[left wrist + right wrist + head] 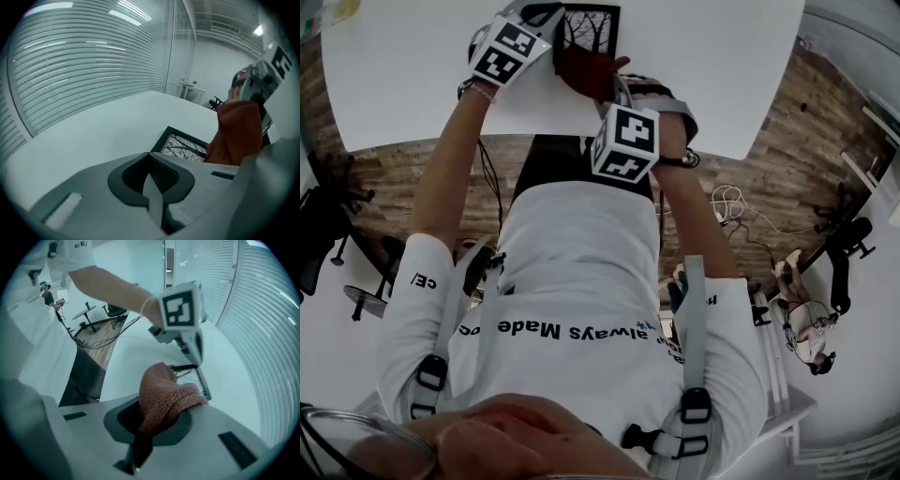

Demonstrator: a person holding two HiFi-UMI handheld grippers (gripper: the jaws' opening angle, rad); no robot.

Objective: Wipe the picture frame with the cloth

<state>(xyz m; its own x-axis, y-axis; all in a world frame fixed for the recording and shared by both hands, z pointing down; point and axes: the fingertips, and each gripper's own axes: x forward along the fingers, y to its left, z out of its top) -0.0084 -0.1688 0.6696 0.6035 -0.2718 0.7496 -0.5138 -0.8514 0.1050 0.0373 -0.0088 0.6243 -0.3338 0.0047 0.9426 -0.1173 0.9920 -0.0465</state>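
a black-rimmed rectangular picture frame (591, 23) with a drawing of bare branches is seen lying flat on the white desk (412, 75). it is placed just ahead of both pairs of jaws.

the left gripper (149, 154) is held at the frame's left side. its jaws are pressed together, tip against tip, and nothing is seen between them. in the left gripper view a corner of the frame is shown just beyond and to the right of the tips. in the right gripper view the tips are seen coming down at the frame's edge. whether the frame is touched by them cannot be told.

the right gripper (157, 401) is held nearer the person, at the frame's near side. a rust-red knitted cloth (171, 392) is pinched between its jaws, which are closed as far as the folded fabric allows. one end of the cloth is trapped deep between the jaws, and the rest is bunched out past the tips in a loose hump. in the left gripper view the cloth is seen hanging over the frame's right part, with a strip of the drawing left uncovered beside it. in the head view the cloth is seen over the frame's near edge.
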